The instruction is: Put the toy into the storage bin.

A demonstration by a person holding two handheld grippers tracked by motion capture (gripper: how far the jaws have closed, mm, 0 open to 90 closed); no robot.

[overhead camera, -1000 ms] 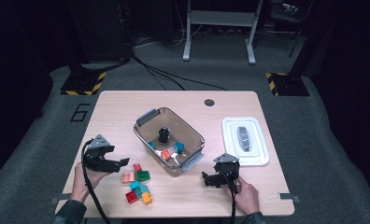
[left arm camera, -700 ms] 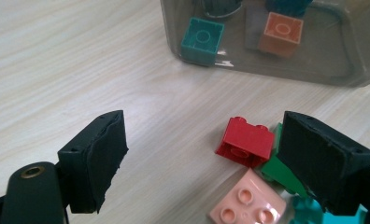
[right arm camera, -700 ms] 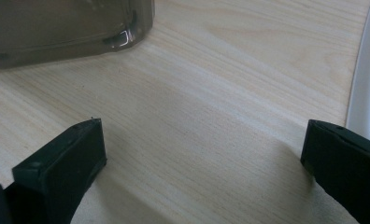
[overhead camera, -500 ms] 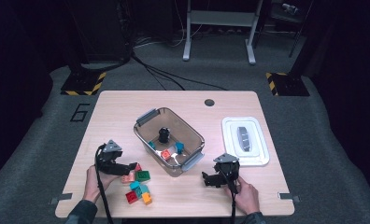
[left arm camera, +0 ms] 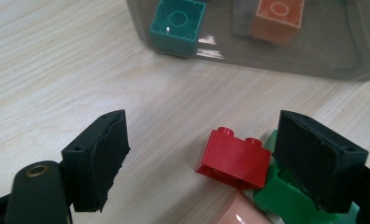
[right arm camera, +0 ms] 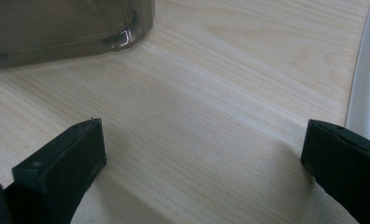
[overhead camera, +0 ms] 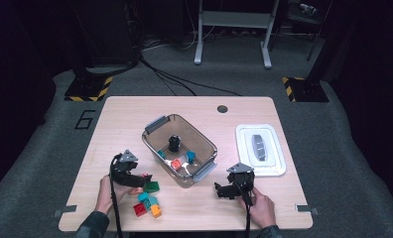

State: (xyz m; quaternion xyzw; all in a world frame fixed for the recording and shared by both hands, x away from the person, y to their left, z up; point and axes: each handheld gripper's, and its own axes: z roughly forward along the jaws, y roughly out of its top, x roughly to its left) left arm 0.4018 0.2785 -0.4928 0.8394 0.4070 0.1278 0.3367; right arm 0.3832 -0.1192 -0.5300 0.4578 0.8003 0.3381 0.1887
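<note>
We had the left hand-held gripper [left arm camera: 197, 158] spread around the red brick [left arm camera: 234, 158], which lay on the bench [left arm camera: 57, 70] against a green brick [left arm camera: 286, 198]. Closing might have pinched both. Our right hand-held gripper [right arm camera: 202, 163] gaped empty.

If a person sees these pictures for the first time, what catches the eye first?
Probably the bright toy bricks clustered at the table's near left edge, where the left gripper hangs with jaws open around a red brick. Next, the clear bin in the middle, with a few bricks inside.
</note>
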